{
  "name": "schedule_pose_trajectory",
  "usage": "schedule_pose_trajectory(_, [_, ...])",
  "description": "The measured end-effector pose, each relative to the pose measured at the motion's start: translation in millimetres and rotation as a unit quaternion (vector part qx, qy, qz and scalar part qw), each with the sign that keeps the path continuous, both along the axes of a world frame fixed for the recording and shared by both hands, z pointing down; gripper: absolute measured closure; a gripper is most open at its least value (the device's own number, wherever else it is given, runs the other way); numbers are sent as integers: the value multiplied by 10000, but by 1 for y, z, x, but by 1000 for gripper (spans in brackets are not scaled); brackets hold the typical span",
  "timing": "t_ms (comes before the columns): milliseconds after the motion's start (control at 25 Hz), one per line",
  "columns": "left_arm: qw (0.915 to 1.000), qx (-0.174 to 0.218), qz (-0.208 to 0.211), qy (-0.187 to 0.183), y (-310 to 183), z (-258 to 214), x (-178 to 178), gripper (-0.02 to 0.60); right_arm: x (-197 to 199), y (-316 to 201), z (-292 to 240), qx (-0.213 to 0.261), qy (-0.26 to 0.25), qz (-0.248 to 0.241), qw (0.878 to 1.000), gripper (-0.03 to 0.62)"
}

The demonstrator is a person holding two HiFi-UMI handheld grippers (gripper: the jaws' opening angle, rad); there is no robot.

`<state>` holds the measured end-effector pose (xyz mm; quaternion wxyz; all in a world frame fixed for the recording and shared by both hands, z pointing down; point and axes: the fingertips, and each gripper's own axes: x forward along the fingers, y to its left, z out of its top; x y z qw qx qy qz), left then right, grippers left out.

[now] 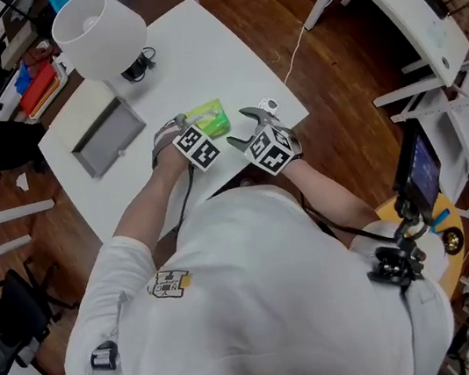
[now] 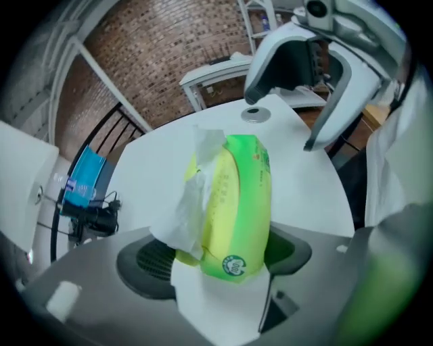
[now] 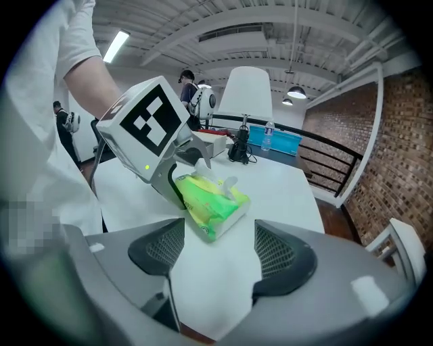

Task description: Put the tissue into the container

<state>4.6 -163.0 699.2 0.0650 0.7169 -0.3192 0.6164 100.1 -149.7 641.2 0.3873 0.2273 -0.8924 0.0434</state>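
Jaws of our left gripper [image 2: 220,255] are closed on the tissue pack [image 2: 237,203], with the pads against its two sides at the near end. Those of our right gripper [image 3: 216,250] stand apart with only bare tabletop [image 3: 284,186] between them, and the pack lies just beyond.

We judge this to be the grab. We would squeeze lightly, enough to lift without crumpling, and leave the loose tissue [image 2: 193,196] free of the pads.

The pack's long axis runs straight away from the left jaws. Its round-stamped end is nearest, and its slit face is turned toward the left pad. It sits near the tabletop's front edge. The grey container [image 1: 106,139] lies well apart, beside the lamp [image 1: 97,31].
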Motion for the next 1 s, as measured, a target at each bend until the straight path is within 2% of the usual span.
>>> schedule_pose_trajectory(80, [9995, -35, -297, 38, 5, 2, -8, 213, -5, 3, 4, -41, 13, -97, 9999, 276])
schedule_pose_trajectory(200, [9988, 12, -482, -25, 7, 4, -16, 215, -16, 7, 9, -83, 44, -274, 9996, 278])
schedule_pose_trajectory(520, [9974, 296, -650, -59, 10, 4, -16, 222, -33, 13, 16, -131, 118, -574, 9982, 284])
schedule_pose_trajectory(680, [9963, 378, -768, 54, 11, 2, -20, 224, -35, 14, 17, -132, 116, -624, 9979, 289])
schedule_pose_trajectory(1000, [9907, 600, -1209, 158, 27, -20, -62, 229, -57, 16, 2, 8, -48, -895, 9960, 307])
